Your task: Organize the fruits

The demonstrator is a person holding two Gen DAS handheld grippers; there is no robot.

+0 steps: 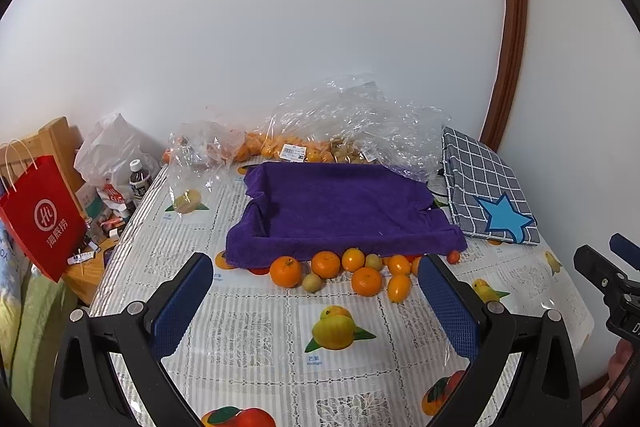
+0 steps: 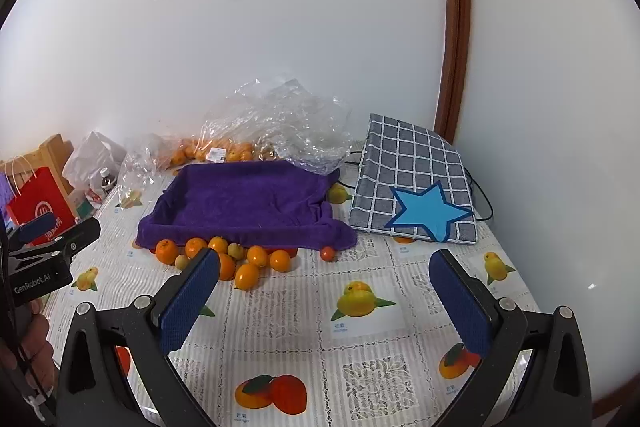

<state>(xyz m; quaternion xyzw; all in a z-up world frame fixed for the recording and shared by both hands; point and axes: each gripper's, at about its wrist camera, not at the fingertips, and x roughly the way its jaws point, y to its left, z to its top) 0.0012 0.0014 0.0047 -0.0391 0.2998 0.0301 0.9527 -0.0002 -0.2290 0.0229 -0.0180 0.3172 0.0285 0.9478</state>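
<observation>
Here, a cluster of loose fruits (image 1: pixel 352 273) — oranges, small green ones and kumquats — lies on the table (image 1: pixel 260 327) against the near edge of a tray draped in purple cloth (image 1: pixel 340 211). Behind the tray, clear plastic bags (image 1: pixel 352 115) hold more oranges. A checked pouch with a blue star (image 1: pixel 488 191) sits to the right. The left gripper (image 1: pixel 316 275) and right gripper (image 2: pixel 324 267) both hover with jaws wide apart, holding nothing.

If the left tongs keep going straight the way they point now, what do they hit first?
Probably the loose fruit in front of the purple tray. The open left tongs aim down at that cluster; depth is unclear, so they might touch the tablecloth just short of it.
</observation>
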